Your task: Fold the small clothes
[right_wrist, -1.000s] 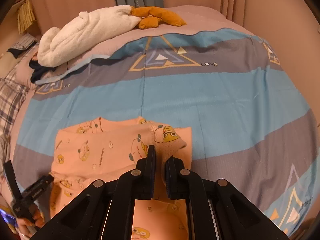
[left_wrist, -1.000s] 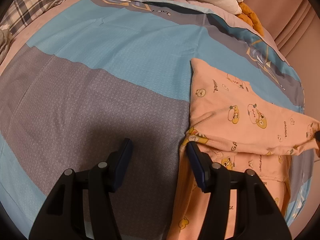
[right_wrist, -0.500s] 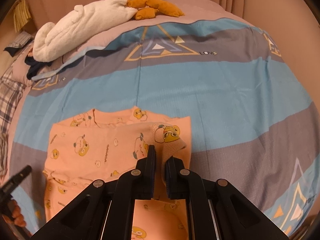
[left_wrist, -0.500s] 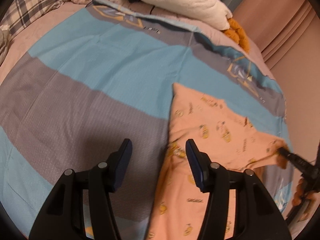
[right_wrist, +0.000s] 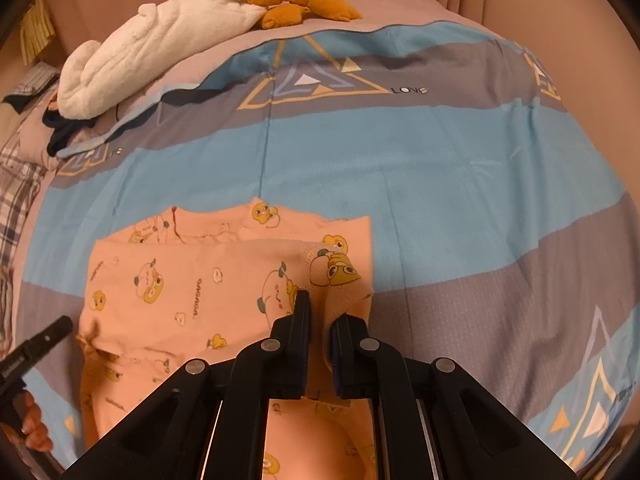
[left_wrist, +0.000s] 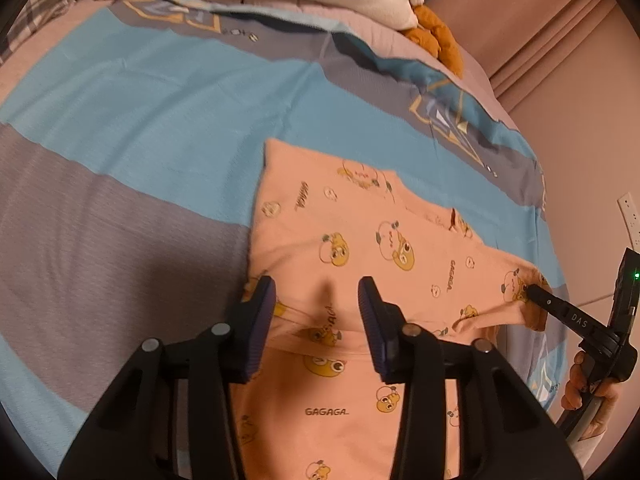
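Note:
A small pink shirt (left_wrist: 360,248) with yellow cartoon prints lies on the striped bed cover; it also shows in the right wrist view (right_wrist: 192,280). One sleeve is folded across its body. My left gripper (left_wrist: 316,300) is open and empty, hovering over the shirt's left part. My right gripper (right_wrist: 320,312) is shut on the ribbed sleeve cuff (right_wrist: 332,276) and holds it over the shirt's right side. In the left wrist view the right gripper's tip (left_wrist: 538,294) pinches that cuff.
The bed cover (right_wrist: 440,184) has blue and grey bands. A white rolled blanket (right_wrist: 160,44) and an orange plush (right_wrist: 304,4) lie at the far end. Plaid bedding (right_wrist: 16,184) is at the left. A wall (left_wrist: 580,120) runs along the right.
My left gripper has moved right, from the bare grey band to above the shirt. My right gripper has carried the cuff further across, so the sleeve lies flatter over the shirt.

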A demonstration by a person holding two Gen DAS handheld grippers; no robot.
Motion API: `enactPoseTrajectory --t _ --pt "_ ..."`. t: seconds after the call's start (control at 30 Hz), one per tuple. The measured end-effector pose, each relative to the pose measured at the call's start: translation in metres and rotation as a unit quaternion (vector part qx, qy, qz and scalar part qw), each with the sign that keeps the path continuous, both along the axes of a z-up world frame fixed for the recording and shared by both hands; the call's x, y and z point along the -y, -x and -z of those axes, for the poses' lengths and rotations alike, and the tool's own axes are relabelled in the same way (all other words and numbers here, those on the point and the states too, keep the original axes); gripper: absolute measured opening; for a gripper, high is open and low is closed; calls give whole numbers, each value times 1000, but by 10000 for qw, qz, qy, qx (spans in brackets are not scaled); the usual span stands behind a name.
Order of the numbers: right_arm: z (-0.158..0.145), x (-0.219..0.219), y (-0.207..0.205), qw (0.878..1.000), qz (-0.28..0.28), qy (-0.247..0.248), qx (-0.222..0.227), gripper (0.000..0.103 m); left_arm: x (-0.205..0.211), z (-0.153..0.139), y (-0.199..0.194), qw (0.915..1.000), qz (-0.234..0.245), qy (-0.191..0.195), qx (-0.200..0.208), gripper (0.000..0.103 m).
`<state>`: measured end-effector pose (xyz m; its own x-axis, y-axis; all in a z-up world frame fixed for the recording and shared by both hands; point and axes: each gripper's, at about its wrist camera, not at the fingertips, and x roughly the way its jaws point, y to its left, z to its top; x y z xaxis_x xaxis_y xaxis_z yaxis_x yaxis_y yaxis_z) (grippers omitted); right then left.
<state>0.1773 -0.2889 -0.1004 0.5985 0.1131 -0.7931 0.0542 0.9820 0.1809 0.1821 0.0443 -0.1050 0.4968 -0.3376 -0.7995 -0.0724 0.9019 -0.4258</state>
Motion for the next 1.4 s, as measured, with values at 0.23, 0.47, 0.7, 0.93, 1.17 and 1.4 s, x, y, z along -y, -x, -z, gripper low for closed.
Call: enactPoseTrajectory --t 0.23,0.47,0.7,0.93,1.17,1.4 --pt "5 3 0 10000 17 -2 -43 9 10 26 -9 9988 79 -307 -369 41" --pt "8 6 0 10000 25 -4 -62 9 14 31 -9 9983 70 -434 -372 41" --pt "13 11 0 9999 54 -70 -112 9 14 33 -10 9984 46 -440 -363 41" --pt "20 13 -1 9997 68 -114 -191 9 12 32 -9 9984 33 -424 -373 41" --pt "26 15 -3 9995 84 -152 -274 9 12 33 -9 9984 28 -419 -376 41" --pt "32 16 -5 9992 108 -172 -340 9 12 33 -9 9984 25 -423 -376 41"
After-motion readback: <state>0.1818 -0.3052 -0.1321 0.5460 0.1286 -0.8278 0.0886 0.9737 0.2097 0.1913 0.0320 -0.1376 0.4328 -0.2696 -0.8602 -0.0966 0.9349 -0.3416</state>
